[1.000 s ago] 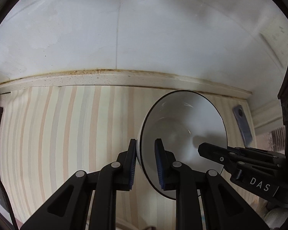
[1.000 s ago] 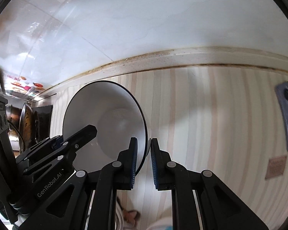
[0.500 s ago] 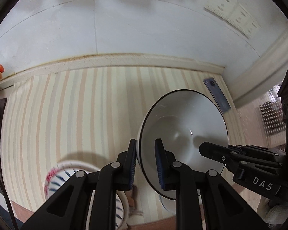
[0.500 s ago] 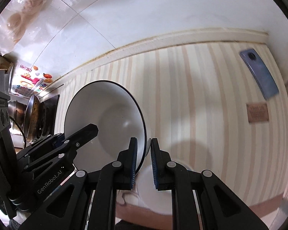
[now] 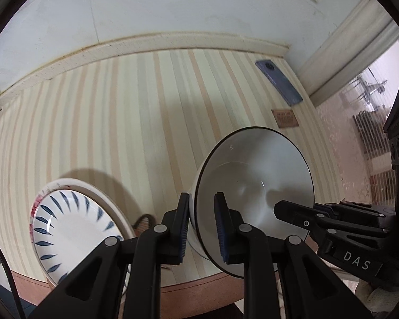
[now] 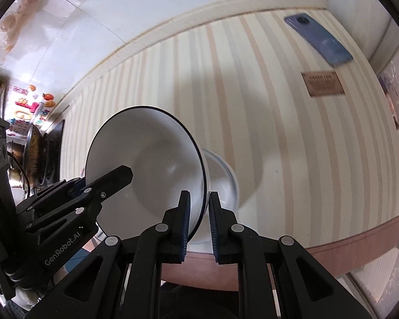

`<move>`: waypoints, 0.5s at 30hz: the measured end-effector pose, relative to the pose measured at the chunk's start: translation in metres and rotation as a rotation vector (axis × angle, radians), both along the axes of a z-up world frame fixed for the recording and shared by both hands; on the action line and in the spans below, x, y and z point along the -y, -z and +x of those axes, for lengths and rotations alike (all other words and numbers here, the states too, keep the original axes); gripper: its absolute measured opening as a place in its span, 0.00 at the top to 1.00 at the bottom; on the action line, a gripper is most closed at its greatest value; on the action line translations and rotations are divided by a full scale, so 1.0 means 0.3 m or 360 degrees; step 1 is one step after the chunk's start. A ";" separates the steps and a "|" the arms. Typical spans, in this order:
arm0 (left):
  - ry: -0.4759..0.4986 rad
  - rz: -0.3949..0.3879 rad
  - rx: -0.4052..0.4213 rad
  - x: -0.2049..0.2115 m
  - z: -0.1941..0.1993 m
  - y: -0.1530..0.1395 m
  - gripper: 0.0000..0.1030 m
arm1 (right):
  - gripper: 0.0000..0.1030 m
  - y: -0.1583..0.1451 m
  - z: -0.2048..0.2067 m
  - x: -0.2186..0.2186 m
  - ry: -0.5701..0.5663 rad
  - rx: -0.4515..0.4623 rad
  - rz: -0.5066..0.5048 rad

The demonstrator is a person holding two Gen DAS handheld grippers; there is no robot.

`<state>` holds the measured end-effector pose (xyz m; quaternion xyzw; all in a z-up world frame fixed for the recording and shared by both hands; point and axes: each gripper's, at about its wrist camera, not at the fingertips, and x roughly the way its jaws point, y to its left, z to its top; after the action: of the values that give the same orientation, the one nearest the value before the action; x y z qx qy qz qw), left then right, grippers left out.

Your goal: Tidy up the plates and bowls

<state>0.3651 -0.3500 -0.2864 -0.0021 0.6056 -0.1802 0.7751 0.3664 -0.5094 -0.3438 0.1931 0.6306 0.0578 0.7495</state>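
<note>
Left wrist view shows the left tongs (image 5: 201, 226) clamped on the rim of a white ceramic bowl with a thin dark edge (image 5: 255, 186), held tilted above the striped tabletop (image 5: 119, 122); the right tongs (image 6: 199, 219) pinch the opposite rim of that bowl (image 6: 146, 159); a white plate with blue leaf marks (image 5: 74, 228) lies at lower left; a blue phone (image 5: 278, 82) rests near the far corner.

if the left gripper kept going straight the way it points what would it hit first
Probably the striped tabletop. The left gripper is shut on the white bowl and aims at bare stripes beyond it; the patterned plate lies off to one side. Depth is unclear.
</note>
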 end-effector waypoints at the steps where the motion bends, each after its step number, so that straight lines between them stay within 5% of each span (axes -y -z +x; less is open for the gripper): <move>1: 0.0010 0.0010 -0.0004 0.009 -0.005 0.008 0.84 | 0.85 0.012 -0.006 0.006 0.0003 -0.0010 -0.0001; 15: 0.0057 0.0098 -0.0073 0.057 -0.027 0.104 0.84 | 0.85 0.135 -0.011 0.034 -0.0019 -0.0105 -0.0003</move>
<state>0.3570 -0.3671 -0.3177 0.0284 0.6285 -0.1753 0.7573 0.3631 -0.5195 -0.3842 0.1904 0.6563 0.0553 0.7280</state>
